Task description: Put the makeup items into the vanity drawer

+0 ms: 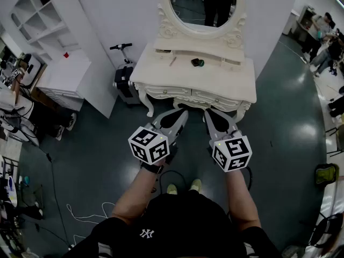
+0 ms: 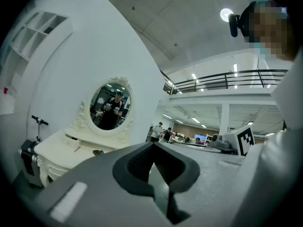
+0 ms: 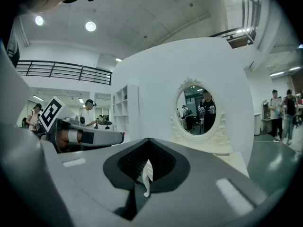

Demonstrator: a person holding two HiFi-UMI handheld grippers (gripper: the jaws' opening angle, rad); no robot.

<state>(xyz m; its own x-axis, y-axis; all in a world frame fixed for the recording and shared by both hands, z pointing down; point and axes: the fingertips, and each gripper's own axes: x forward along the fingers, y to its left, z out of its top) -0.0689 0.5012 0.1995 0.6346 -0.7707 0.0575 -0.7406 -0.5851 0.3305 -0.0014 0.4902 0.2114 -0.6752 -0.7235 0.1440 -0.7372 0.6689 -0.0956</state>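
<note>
Two grippers are held out in front of the person, side by side, both aimed at the vanity (image 1: pixel 215 82) and well short of it.

Writing: the only readable mark is a white "NY" monogram (image 1: pixel 146 233) on the person's black shirt. Each gripper's cube carries black-and-white square markers, with no letters.

Hard to make out:
- A small dark item (image 1: pixel 197 62) with a greenish edge sits on the vanity top, right of centre, near the low shelf under the mirror (image 1: pixel 201 7). It is too small to say what kind.
- A thin pinkish stick (image 1: pixel 172 61) lies to its left, apart from it, and cannot be identified either.
- The mirror's upper rim is cut off by the top edge of the head view.
- The drawer fronts (image 1: pixel 212 97) under the top are pushed in, so the insides are hidden.
- The gripper tips cover part of the vanity's lower middle in the head view.
- A scooter (image 1: pixel 123 71) stands by the wall left of the vanity, its base partly hidden behind the table's corner.

Jaws:
- The left gripper (image 2: pixel 154 167) has its pads together along one seam, with nothing between them and nothing touched.
- The right gripper (image 3: pixel 144 174) is likewise closed and empty. A pale sliver shows in the dark hollow between its jaws, and I cannot tell what it is.
</note>
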